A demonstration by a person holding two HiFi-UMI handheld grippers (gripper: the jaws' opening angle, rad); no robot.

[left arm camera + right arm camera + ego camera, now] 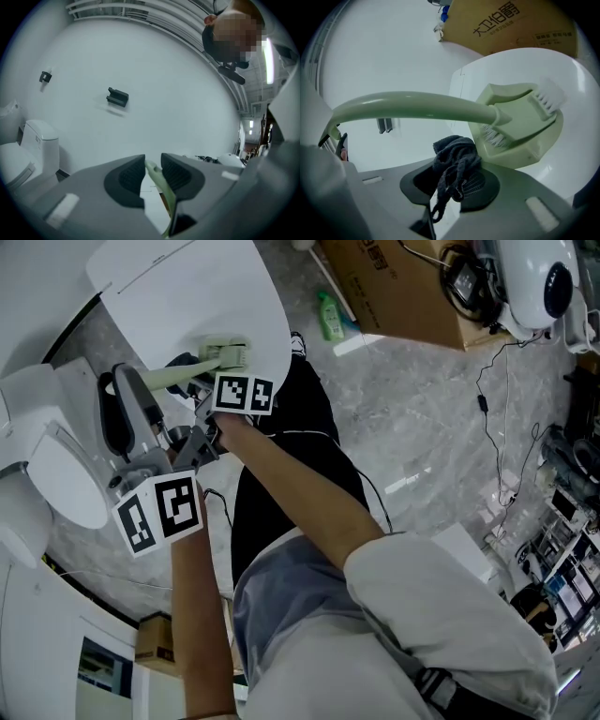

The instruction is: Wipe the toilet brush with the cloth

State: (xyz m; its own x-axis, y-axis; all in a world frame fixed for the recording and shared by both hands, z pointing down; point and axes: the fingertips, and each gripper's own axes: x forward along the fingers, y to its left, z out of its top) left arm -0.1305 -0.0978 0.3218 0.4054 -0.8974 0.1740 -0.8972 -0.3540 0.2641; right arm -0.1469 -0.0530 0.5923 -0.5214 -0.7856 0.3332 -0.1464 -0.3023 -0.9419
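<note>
Right hand-held gripper [452, 177] — tight on cloth [457, 154]

The toilet brush [417, 105] lay with its head in the holder [513, 147], near the right edge of the lid [187, 287]. Its handle ran left, off the lid, to between the left gripper's [152, 171] jaws. The right gripper [452, 180], with the cloth [454, 157] between its jaws, sat just under the handle, beside the holder. On the floor [422, 427] beyond the lid stood a box [403, 287], with a bottle [330, 317] at its left
</note>
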